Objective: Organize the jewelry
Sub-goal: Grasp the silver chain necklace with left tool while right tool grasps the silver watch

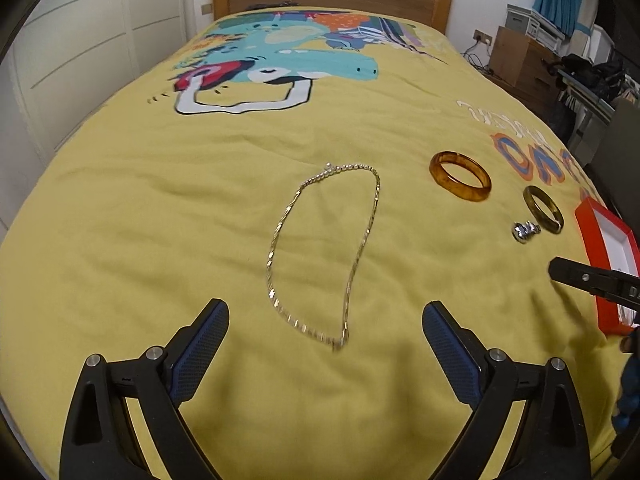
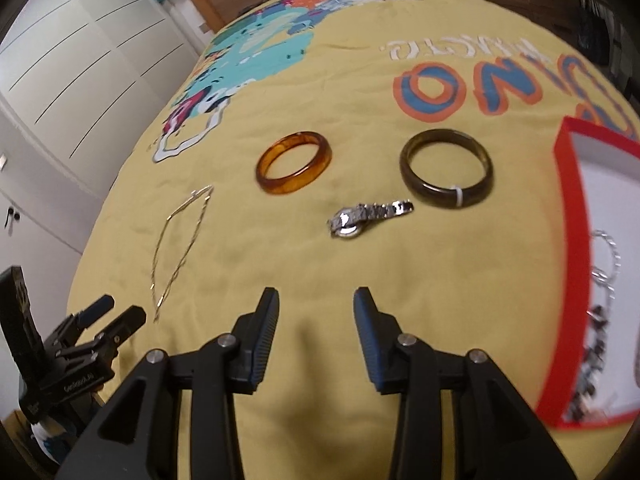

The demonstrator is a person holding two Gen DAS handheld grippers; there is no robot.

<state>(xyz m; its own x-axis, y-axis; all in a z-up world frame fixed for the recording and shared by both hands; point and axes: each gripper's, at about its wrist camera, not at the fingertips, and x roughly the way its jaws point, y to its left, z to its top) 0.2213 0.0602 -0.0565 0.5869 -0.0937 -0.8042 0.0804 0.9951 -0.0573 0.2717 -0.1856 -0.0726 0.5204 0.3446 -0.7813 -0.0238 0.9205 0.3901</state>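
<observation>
Yellow bedspread (image 2: 320,264) carries the loose pieces. In the right wrist view, left to right: a gold chain (image 2: 176,248) at mid-left, an amber bangle (image 2: 294,168), a silver watch (image 2: 366,216) at centre, a dark bangle (image 2: 446,174), then the red box (image 2: 568,264) at the right edge, already holding some silvery and beaded pieces. Four items look left to pack.

Both claws are open and empty: the left gripper (image 1: 326,320) straddles the chain's near end, the right gripper (image 2: 316,304) sits near the watch. Open quilt surrounds every piece; only the box wall crowds the right.

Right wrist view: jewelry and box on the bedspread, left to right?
Gold chain necklace → amber bangle → silver watch → dark bangle → red jewelry box.
</observation>
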